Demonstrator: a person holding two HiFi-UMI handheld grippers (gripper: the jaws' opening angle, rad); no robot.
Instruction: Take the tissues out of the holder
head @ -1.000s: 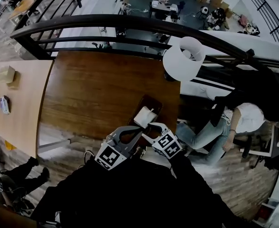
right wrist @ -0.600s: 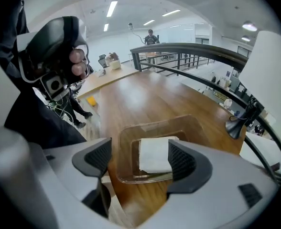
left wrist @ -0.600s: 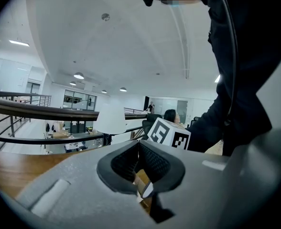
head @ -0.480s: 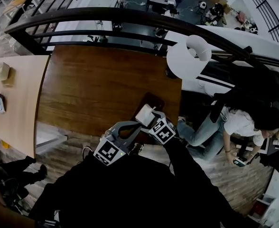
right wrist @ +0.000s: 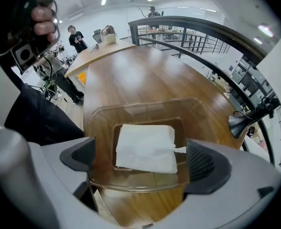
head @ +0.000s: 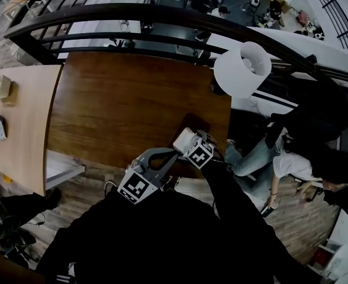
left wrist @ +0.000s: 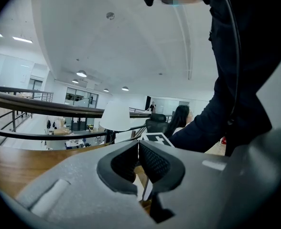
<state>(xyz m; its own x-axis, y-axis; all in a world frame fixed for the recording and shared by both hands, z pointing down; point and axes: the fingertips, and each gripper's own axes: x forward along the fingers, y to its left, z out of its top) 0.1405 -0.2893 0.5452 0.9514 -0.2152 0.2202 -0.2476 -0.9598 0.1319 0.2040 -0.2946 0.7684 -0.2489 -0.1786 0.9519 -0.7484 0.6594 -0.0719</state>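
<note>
A clear plastic holder [right wrist: 145, 106] sits at the near right edge of the dark wooden table [head: 126, 105], with a folded white tissue stack [right wrist: 145, 147] lying in it. My right gripper [right wrist: 140, 159] hovers just over the holder's near side. Its jaws are opening wide on either side of the holder, and the pads [right wrist: 202, 163] touch nothing. In the head view the right gripper [head: 193, 142] sits right at the tissues [head: 183, 139]. My left gripper [head: 173, 156] is held just beside it, off the table's near edge. In its own view the left gripper [left wrist: 138, 151] has its pads pressed together.
A white lamp [head: 242, 70] stands at the table's far right corner, its dark base [right wrist: 241, 123] right of the holder. A black railing [head: 162, 13] runs behind the table. A lighter table [head: 14, 129] adjoins on the left. A person [head: 292, 158] sits to the right.
My right gripper has moved forward to the holder and its jaws have spread apart. The left gripper has stayed close by, still shut.
</note>
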